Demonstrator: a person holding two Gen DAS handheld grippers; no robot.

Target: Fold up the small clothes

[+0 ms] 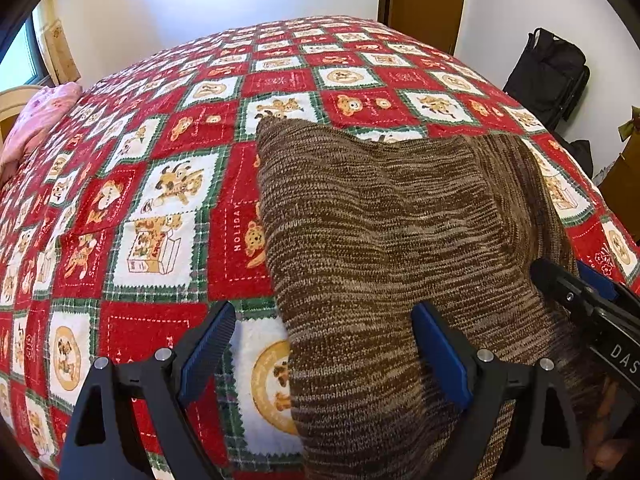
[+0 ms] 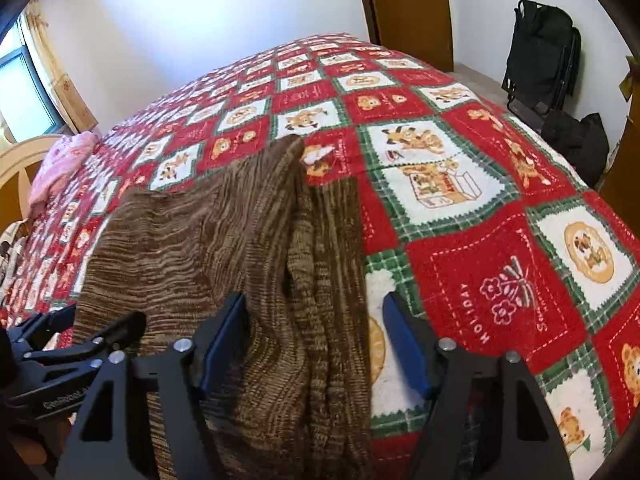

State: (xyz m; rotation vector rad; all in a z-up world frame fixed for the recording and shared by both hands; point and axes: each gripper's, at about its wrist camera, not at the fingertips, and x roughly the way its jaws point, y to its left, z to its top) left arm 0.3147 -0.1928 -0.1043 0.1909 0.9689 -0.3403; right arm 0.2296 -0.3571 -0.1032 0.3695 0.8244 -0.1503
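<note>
Showing "HOLIDAY" stitched on red squares of the patchwork bedspread [image 1: 168, 128], both wrist views also catch partial lettering on the gripper bodies: "DAS" on the right gripper seen from the left, and what reads roughly as "GenRobot" on the left gripper seen from the right. The bedspread, in red, white and green squares with bear motifs, covers a bed in a white-walled room with a brown door [image 2: 404, 4], a curtained window [image 2: 24, 80], a pink cloth [image 1: 44, 116] near the bed's far left edge, and black bags [image 2: 540, 56] against the right wall. The brown knitted garment [image 1: 380, 220] lies partly folded on the near part of the bedspread. The left gripper [image 1: 324, 344] points steeply down, jaws wide apart, astride the garment's left edge without pressing it. The right gripper [image 2: 316, 336] likewise tilts down, jaws apart, straddling the garment's right-hand folds.
</note>
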